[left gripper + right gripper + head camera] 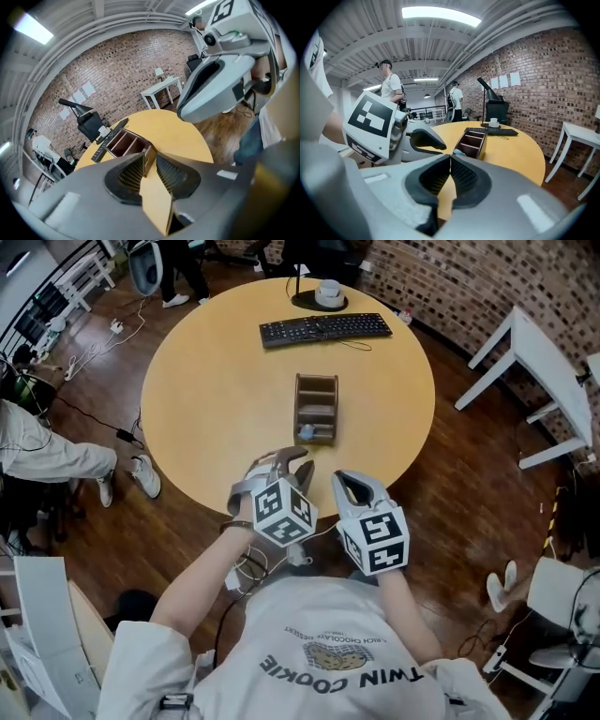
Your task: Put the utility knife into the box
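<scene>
Left claw [284, 461] parted, empty; right claw [353, 486] clenched on nothing. Bluish utility knife [307, 432] sits at wooden box's [316, 407] near end, inside or not unclear. If half-seated, a bump could tip it onto the counter [206, 381].

The round table [206, 399] is bare from its near edge to the box [316, 409] at its middle, so the approach from the near side is free. Wide empty wood flanks the box on both sides. A small pale-blue thing [307, 432] sits at the box's near end. Behind the box, a keyboard [324, 328] and a cup [327, 294] crowd the far edge.
</scene>
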`<state>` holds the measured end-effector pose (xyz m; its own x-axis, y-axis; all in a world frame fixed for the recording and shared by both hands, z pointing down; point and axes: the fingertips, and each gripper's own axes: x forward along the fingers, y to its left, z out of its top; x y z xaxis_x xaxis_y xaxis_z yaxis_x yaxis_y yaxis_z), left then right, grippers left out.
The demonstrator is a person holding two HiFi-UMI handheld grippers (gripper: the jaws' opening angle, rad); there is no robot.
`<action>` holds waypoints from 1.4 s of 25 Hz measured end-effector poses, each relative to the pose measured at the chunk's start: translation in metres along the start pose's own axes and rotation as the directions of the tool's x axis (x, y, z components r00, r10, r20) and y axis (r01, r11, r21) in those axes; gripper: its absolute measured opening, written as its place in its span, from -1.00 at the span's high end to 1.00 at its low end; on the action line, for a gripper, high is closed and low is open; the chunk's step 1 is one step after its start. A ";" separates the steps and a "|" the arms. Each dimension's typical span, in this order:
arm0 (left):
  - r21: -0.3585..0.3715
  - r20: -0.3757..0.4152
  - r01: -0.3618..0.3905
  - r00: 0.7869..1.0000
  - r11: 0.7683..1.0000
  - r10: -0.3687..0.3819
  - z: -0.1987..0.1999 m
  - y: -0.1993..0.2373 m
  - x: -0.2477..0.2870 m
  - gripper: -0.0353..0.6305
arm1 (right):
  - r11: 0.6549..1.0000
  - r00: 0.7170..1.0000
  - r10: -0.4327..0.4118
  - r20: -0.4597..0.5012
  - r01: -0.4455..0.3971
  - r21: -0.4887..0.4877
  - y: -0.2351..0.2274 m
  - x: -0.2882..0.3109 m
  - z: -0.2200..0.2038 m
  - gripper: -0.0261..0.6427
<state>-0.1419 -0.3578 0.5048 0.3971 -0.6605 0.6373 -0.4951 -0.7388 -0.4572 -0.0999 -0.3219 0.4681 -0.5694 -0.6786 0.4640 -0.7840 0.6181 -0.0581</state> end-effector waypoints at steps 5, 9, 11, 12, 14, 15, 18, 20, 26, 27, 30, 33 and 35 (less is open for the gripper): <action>-0.121 0.024 -0.029 0.999 0.992 0.032 0.023 -0.032 -0.015 0.70 | 0.997 0.997 0.073 0.011 -0.073 -0.017 0.001 -0.025 -0.012 0.91; -0.176 0.037 -0.050 0.998 0.983 0.057 0.048 -0.061 -0.023 0.74 | 0.994 0.994 0.106 0.030 -0.105 -0.016 -0.008 -0.051 -0.023 0.91; -0.200 0.042 -0.066 0.996 0.978 0.076 0.061 -0.076 -0.026 0.77 | 0.992 0.991 0.127 0.038 -0.126 -0.019 -0.012 -0.065 -0.030 0.91; -0.214 0.044 -0.074 0.995 0.974 0.086 0.067 -0.082 -0.028 0.77 | 0.990 0.990 0.137 0.040 -0.136 -0.022 -0.014 -0.071 -0.033 0.91; -0.248 0.048 -0.086 0.994 0.965 0.101 0.079 -0.097 -0.033 0.80 | 0.988 0.987 0.154 0.047 -0.154 -0.022 -0.018 -0.086 -0.040 0.91; -0.266 0.048 -0.092 0.993 0.959 0.108 0.085 -0.105 -0.036 0.81 | 0.986 0.985 0.164 0.052 -0.163 -0.020 -0.020 -0.095 -0.044 0.91; -0.325 0.048 -0.113 0.990 0.939 0.136 0.100 -0.129 -0.043 0.81 | 0.980 0.979 0.198 0.055 -0.197 -0.023 -0.026 -0.120 -0.057 0.91; -0.359 0.042 -0.133 0.986 0.924 0.159 0.110 -0.145 -0.047 0.83 | 0.975 0.974 0.222 0.054 -0.221 -0.029 -0.030 -0.136 -0.066 0.91; -0.437 0.018 -0.171 0.980 0.883 0.199 0.134 -0.192 -0.062 0.85 | 0.959 0.957 0.282 0.065 -0.281 -0.035 -0.034 -0.185 -0.088 0.91; -0.447 0.014 -0.177 0.979 0.877 0.205 0.138 -0.198 -0.066 0.85 | 0.957 0.955 0.290 0.068 -0.288 -0.035 -0.034 -0.193 -0.091 0.91; -0.475 0.012 -0.190 0.975 0.859 0.222 0.148 -0.216 -0.080 0.86 | 0.952 0.949 0.305 0.076 -0.303 -0.031 -0.032 -0.213 -0.097 0.91; -0.507 0.015 -0.200 0.971 0.838 0.240 0.153 -0.228 -0.093 0.87 | 0.948 0.944 0.318 0.086 -0.317 -0.024 -0.027 -0.226 -0.099 0.91; -0.549 0.016 -0.211 0.965 0.809 0.263 0.153 -0.234 -0.104 0.87 | 0.942 0.938 0.334 0.089 -0.334 -0.018 -0.020 -0.232 -0.101 0.91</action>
<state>0.0504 -0.1365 0.4505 0.2655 -0.8333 0.4848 -0.9083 -0.3848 -0.1640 0.0727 -0.1366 0.4506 -0.8181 -0.4656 0.3374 -0.5443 0.8163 -0.1933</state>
